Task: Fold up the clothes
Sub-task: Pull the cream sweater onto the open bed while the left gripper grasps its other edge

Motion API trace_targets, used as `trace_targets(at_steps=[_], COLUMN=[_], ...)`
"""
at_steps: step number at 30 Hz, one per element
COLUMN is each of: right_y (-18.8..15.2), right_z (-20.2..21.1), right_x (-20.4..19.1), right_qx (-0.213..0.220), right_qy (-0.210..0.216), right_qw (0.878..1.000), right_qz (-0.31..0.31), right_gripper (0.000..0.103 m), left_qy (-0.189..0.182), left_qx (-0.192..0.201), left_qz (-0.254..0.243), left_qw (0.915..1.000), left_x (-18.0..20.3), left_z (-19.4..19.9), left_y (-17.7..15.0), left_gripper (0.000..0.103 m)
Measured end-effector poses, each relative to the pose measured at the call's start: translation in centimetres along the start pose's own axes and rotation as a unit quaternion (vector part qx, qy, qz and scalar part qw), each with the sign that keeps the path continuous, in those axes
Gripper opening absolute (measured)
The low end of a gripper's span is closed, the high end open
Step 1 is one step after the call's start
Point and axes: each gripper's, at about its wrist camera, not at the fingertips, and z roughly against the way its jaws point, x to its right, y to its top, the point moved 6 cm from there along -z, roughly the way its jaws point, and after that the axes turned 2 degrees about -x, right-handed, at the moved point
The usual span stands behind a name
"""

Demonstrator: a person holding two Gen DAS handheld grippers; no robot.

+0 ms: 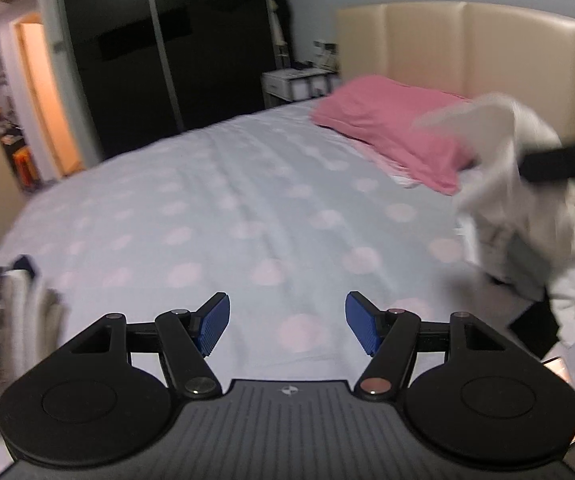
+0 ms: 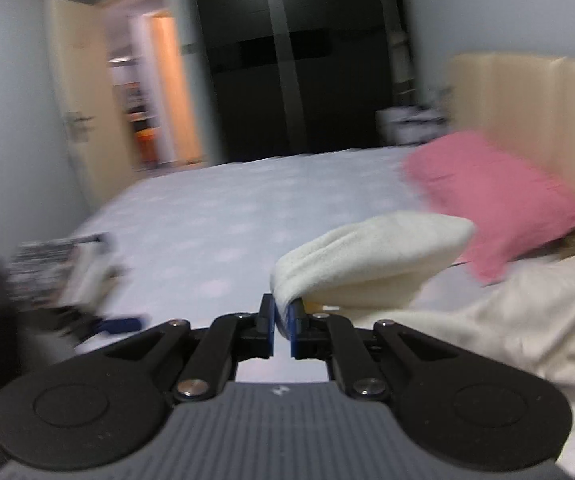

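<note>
While clamped in right gripper (image 2: 283, 320), cream garment (image 2: 371, 260) aloft.

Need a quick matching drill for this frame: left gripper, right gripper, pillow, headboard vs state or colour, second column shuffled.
Column 1:
1. left gripper
2. right gripper
3. pillow
4. headboard

Column 2:
A. pink
B. shut on the cream garment
C. beige, padded panels
D. open, nothing between its blue pads, over the dotted bedsheet

Pairs: 1-D, 2-B, 3-A, 4-C
</note>
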Motion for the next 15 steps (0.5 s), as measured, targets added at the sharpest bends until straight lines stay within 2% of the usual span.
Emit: trace_targets(at_steps=[3, 5, 6, 9, 10, 11, 15], right_y=[-1.6, -3.2, -4.3, -8.2, -9.5, -10.7, -13.2], right_z=[0.7, 1.0, 0.6, -1.3, -2.0, -2.6, -4.0], right_x=[-5.8, -9.0, -10.0, -11.2, -11.3, -11.3, -8.5], right_qx=[-0.017, -0.036, -0.052, -0.108, -0.126, -0.142, -0.168], right_qy=[0.085, 0.115, 0.113, 0.120, 0.125, 0.128, 0.086], right_qw=[0.996, 0.992, 0.992, 0.986, 0.983, 0.981, 0.981], right_qz=[0.018, 0.028, 0.037, 0.042, 0.037, 0.034, 0.040], right_gripper=[0.008, 0.008, 0.009, 0.020, 0.029, 0.036, 0.039], left_qy=[0.025, 0.041, 0.049, 0.074, 0.078, 0.074, 0.043], left_qx=[-0.010, -0.016, -0.020, -0.030, -0.034, -0.041, -0.062], left_qz=[-0.003, -0.006, -0.007, -0.010, -0.011, -0.009, -0.018], left_qw=[0.9996, 0.9990, 0.9986, 0.9968, 0.9963, 0.9964, 0.9970], left_x=[-2.3, -3.9, -4.6, -6.9, -7.4, -7.4, -6.0], left_z=[1.2, 2.0, 2.4, 3.7, 3.9, 3.8, 2.6], left_y=[-1.5, -2.4, -2.9, -4.4, -4.9, -5.6, -8.3], left_gripper=[0.063, 0.063, 0.063, 0.063, 0.063, 0.063, 0.063])
